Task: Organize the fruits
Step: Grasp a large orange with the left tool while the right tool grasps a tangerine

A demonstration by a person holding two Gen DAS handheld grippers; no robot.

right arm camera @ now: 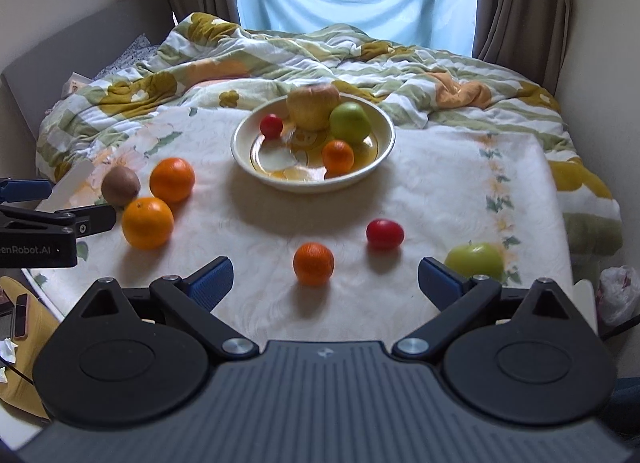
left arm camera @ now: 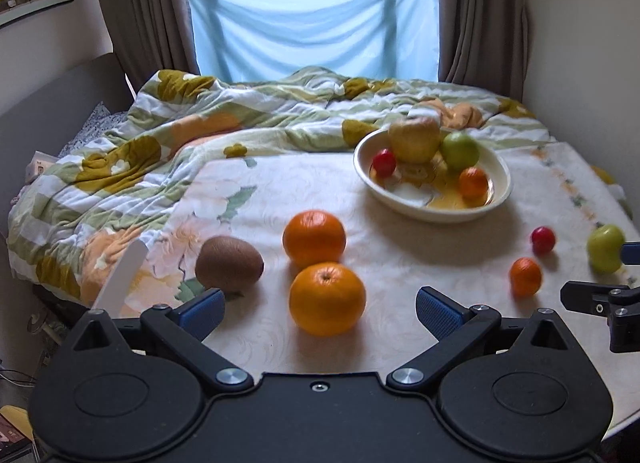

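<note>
The left gripper (left arm camera: pixel 318 309), black with blue ribbed pads, stands spread wide and holds nothing; its fingertips flank the nearer large glossy orange (left arm camera: pixel 327 298) without touching it. The right gripper (right arm camera: pixel 325 279) is likewise wide apart and empty, with the small loose mandarin (right arm camera: pixel 313 263) lying just ahead between its pads and the loose green apple (right arm camera: pixel 475 261) just beside its right finger.

A second large orange (left arm camera: pixel 314 238) sits just behind the first, nearly touching it, and a fuzzy brown oval kiwi (left arm camera: pixel 229 262) lies just to their left, near the table's left edge. A small smooth red fruit (right arm camera: pixel 385 234) (cherry tomato or plum, hard to tell) rests a little beyond the mandarin. All of them sit on the pale floral-embossed tablecloth (right arm camera: pixel 440 191) of a round table, which has open cloth in the middle, between the orange cluster and the smaller fruits.

The shallow cream ceramic bowl (right arm camera: pixel 256 169) stands toward the far side of the table. It holds a large yellowish apple (right arm camera: pixel 313 106), a green apple (right arm camera: pixel 349 121), a small mandarin (right arm camera: pixel 338 156) and a small red fruit (right arm camera: pixel 271 126), with bare glazed floor at its near left.

Beyond the table lies a rumpled quilt (left arm camera: pixel 180 123) in green, white and mustard, with brown curtains (left arm camera: pixel 140 3) and a pale blue cloth (left arm camera: pixel 312 23) over the window behind it.
</note>
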